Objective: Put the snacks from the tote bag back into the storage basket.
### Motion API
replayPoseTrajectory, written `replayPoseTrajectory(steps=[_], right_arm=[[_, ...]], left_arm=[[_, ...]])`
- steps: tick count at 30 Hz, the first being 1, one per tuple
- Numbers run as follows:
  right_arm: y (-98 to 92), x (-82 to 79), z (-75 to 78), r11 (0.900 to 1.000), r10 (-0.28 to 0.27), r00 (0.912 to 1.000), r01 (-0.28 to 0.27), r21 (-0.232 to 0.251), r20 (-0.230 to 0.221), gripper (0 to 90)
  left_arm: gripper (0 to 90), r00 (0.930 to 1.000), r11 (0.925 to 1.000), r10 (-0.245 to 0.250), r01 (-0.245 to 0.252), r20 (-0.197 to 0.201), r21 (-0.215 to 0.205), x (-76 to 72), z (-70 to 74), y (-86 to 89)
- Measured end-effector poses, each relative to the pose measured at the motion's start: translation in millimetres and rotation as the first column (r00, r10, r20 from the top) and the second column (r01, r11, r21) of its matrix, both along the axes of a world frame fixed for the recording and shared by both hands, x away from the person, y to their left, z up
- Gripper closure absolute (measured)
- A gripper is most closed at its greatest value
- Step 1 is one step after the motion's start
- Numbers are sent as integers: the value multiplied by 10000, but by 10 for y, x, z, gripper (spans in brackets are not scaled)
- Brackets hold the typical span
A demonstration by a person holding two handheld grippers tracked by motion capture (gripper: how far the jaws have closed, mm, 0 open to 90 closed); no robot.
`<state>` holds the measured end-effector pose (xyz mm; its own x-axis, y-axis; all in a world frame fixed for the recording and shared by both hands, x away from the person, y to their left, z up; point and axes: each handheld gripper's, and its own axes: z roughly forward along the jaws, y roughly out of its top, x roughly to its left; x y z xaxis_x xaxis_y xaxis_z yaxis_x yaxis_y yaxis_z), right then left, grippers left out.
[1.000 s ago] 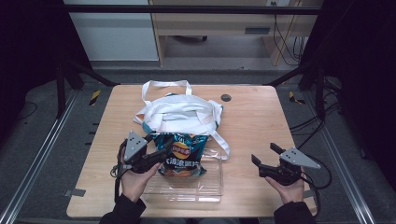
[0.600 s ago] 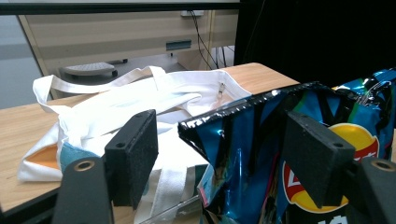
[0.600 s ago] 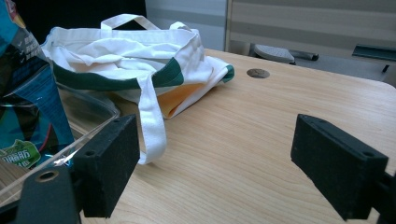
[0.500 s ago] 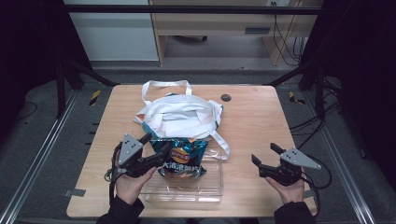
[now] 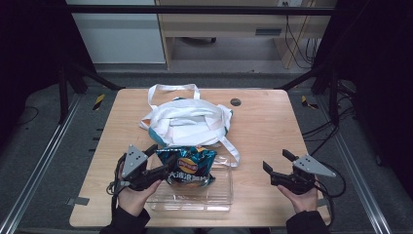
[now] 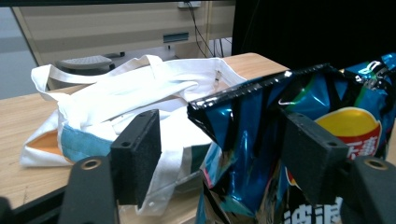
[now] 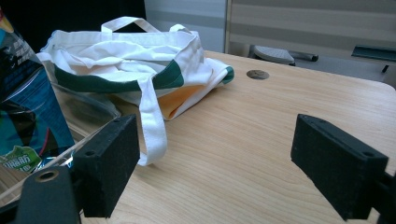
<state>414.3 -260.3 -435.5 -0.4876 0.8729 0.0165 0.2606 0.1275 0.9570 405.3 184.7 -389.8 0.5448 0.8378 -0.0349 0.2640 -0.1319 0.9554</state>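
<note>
You work at a pale wooden table (image 5: 272,126) in a dark room, a desk against the far wall. The white tote bag (image 5: 187,122) lies mid-table; the blue chip bag (image 5: 190,165) stands in the clear tray (image 5: 214,197). Your left gripper (image 5: 163,157), jaws spread, straddles the chip bag's left edge; they opened wider, then closed back slightly, and it has shifted right since earlier. Your right gripper (image 5: 276,162) hangs open, unmoved.

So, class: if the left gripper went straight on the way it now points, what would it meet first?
Most likely the blue crisp bag: its crimped top edge already lies between the open jaws of the left gripper. The white tote bag lies farther behind.
</note>
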Motion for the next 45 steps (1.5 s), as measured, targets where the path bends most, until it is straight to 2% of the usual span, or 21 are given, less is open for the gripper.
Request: replayPoseTrajectory(steps=[11, 22, 24, 45], right_arm=[[8, -6, -3, 10000, -6, 10000, 6, 75, -19, 157], [7, -6, -3, 10000, -20, 10000, 20, 67, -20, 157], [8, -6, -3, 9999, -31, 10000, 32, 101, -19, 157], [7, -8, 2, 10000, -19, 10000, 20, 95, -19, 157]], left_arm=[[297, 10000, 9995, -83, 82, 40, 320, -149, -59, 81], [281, 10000, 9991, -21, 22, -32, 432, -242, -136, 274], [284, 9999, 9985, 119, -116, -57, 526, -242, -149, 317], [290, 9965, 9962, 775, -762, -314, 411, -122, -228, 518]])
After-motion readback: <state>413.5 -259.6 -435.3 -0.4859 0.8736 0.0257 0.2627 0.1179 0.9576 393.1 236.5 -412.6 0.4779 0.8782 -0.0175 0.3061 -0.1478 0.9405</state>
